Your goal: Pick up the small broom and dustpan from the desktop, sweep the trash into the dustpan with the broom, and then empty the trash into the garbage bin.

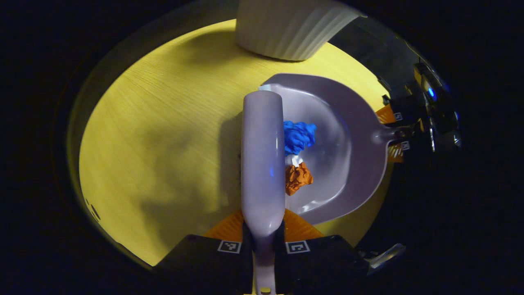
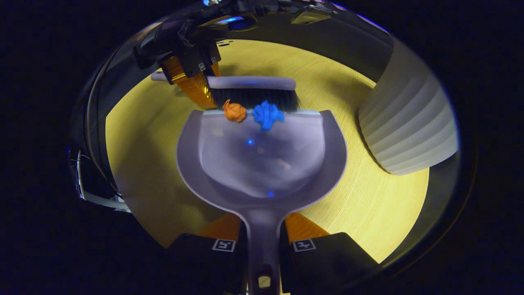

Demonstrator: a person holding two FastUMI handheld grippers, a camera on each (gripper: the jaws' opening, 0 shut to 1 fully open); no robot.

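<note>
In the left gripper view my left gripper [image 1: 263, 241] is shut on the handle of a pale lilac broom [image 1: 263, 155], whose back points away from me. The broom's bristles press a blue crumpled wad [image 1: 299, 136] and an orange one [image 1: 298, 178] against the mouth of the lilac dustpan [image 1: 348, 147]. In the right gripper view my right gripper [image 2: 264, 243] is shut on the dustpan's handle, and the dustpan [image 2: 262, 164] lies flat on the yellow wooden desktop [image 2: 368, 205]. The broom [image 2: 251, 84] stands across its front lip with the blue wad [image 2: 267, 114] and orange wad [image 2: 234, 110] on the lip.
A white ribbed garbage bin [image 2: 409, 127] stands on the desktop to the dustpan's right in the right gripper view, and at the far edge, bin [image 1: 286, 28], in the left gripper view. Bare desktop [image 1: 163, 143] lies left of the broom.
</note>
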